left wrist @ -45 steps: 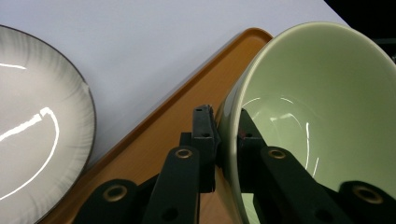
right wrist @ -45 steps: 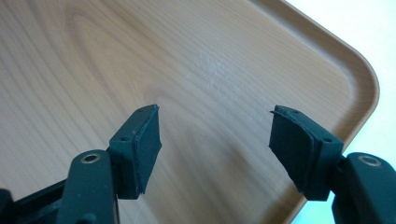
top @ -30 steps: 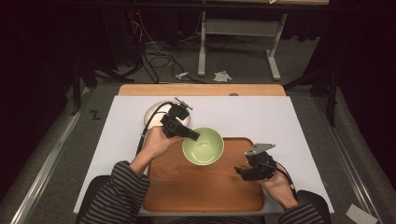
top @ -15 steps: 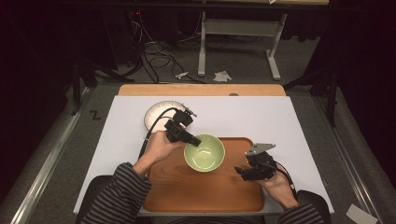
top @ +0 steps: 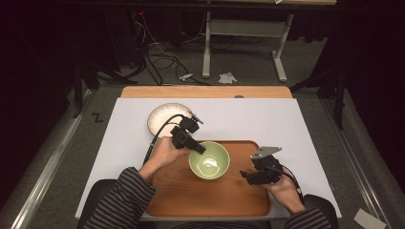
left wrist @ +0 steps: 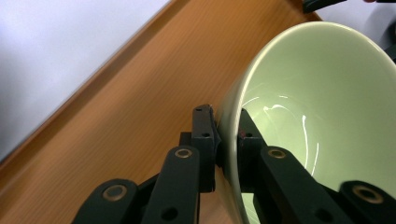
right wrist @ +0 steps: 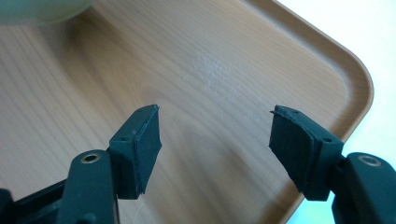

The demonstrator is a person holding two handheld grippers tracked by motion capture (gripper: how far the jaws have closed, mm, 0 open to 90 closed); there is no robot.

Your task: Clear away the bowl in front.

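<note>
Nearest, left gripper (left wrist: 227,140) clenched on the rim of the green bowl (top: 209,160): one of its fingers (left wrist: 204,135) pressed on the outer wall, the other inside the hollow, rim pinched between the two. Bowl wall running straight up from between the fingers in the left gripper view, hollow swelling off to the right of that view, mouth facing the camera side-on. Round, so no long axis to speak of; from above, mouth open upward, gripped at the upper left edge of the rim. Bowl over the upper middle of the wooden tray (top: 210,200); touching the tray or just clear of it, cannot tell.

Right gripper (right wrist: 215,140) released, fingers (right wrist: 144,144) spread wide, nothing between them but bare tray wood; hovering by the tray's right side, near a rounded corner, well apart from the bowl. Edge of the bowl just visible at the top left of the right gripper view.

Farther off, white plate (top: 162,114) on the white surface (top: 296,124), beyond the left hand (top: 165,152), apart from the tray. Beyond that, a strip of wooden edge (top: 205,91) at the back of the surface.
</note>
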